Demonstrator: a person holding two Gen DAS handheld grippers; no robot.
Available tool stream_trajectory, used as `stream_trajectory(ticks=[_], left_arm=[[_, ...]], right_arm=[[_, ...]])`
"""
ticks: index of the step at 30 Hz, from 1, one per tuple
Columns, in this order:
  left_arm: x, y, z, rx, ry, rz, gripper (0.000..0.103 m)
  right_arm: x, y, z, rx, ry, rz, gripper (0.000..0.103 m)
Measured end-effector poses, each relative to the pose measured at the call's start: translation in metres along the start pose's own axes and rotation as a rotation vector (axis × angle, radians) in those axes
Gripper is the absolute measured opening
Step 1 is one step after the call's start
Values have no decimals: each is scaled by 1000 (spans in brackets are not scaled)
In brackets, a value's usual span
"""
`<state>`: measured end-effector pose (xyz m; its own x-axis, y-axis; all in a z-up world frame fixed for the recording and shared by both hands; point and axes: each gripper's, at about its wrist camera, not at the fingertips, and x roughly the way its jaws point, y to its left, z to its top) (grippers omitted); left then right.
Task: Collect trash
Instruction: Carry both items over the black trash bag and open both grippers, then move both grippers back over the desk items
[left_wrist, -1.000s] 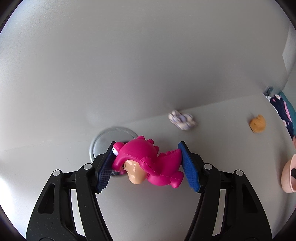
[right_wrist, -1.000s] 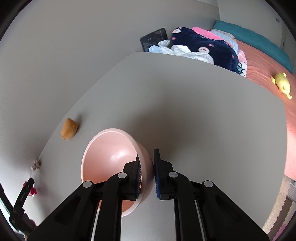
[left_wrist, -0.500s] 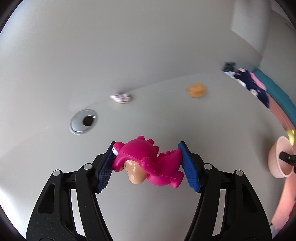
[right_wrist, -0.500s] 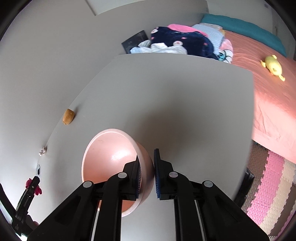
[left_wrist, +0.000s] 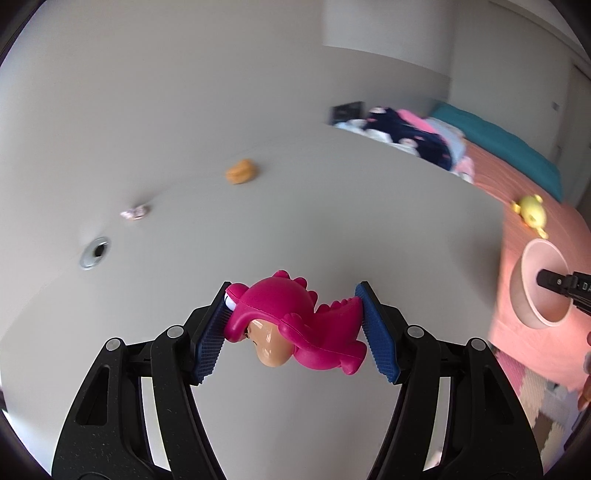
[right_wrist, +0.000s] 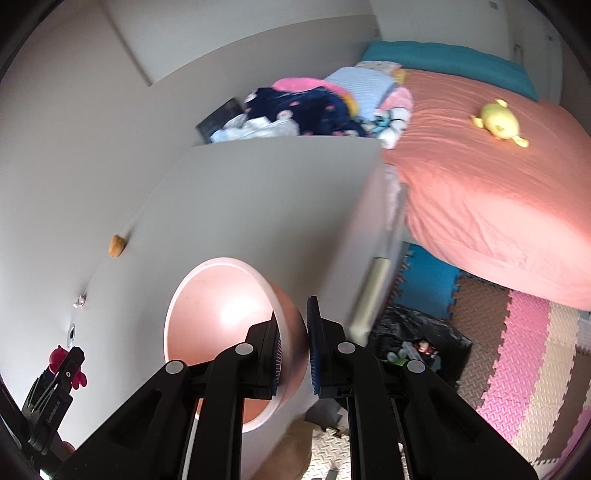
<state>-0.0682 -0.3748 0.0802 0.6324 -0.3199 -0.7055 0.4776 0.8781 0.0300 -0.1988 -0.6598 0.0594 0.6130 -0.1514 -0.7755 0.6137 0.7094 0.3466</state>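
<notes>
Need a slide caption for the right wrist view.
Right gripper clamped on the pink plastic bowl's rim, carried past the grey table edge above a black trash bag.

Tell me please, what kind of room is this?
Most likely a bedroom, perhaps a child's. A bed with a yellow plush toy stands beside the grey table, clothes are piled at its head, and foam puzzle mats cover the floor.

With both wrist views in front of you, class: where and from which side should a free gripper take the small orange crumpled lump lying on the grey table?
Grip the small orange crumpled lump across its middle, coming from above with the fingers either side. It lies low on the grey table close to the wall, so a sideways approach from there looks blocked; nothing touches it and the top is clear.
</notes>
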Motion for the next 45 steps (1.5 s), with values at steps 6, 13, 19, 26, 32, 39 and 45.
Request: stream_trajectory(ticks=[6,13,19,26,32,39,45], left_arm=[[-14,-66,-18,121,-14,-71,65],[-27,-138,-46,276,-9,-138,65],[-32,-187,-68,398,10,-212,65],[-25,-229,-89,511,49,-255,65],[-20,-236,-90,515,18,-249,97],[-12,-227,-81,505,20,-194,97],[-7,-221,-79,476,43,-206,97]], right_arm=[[-24,-65,-17,73,-15,-50,14],[-43,-125,-44,121,-17,-113,14],[-48,-162,-61,169,3,-138,14],[-37,-179,-66,194,35,-159,14],[-23,-178,-62,184,49,-196,98],[-25,-187,-63,195,-15,-232,100],[-21,-191,-68,218,1,-226,100]])
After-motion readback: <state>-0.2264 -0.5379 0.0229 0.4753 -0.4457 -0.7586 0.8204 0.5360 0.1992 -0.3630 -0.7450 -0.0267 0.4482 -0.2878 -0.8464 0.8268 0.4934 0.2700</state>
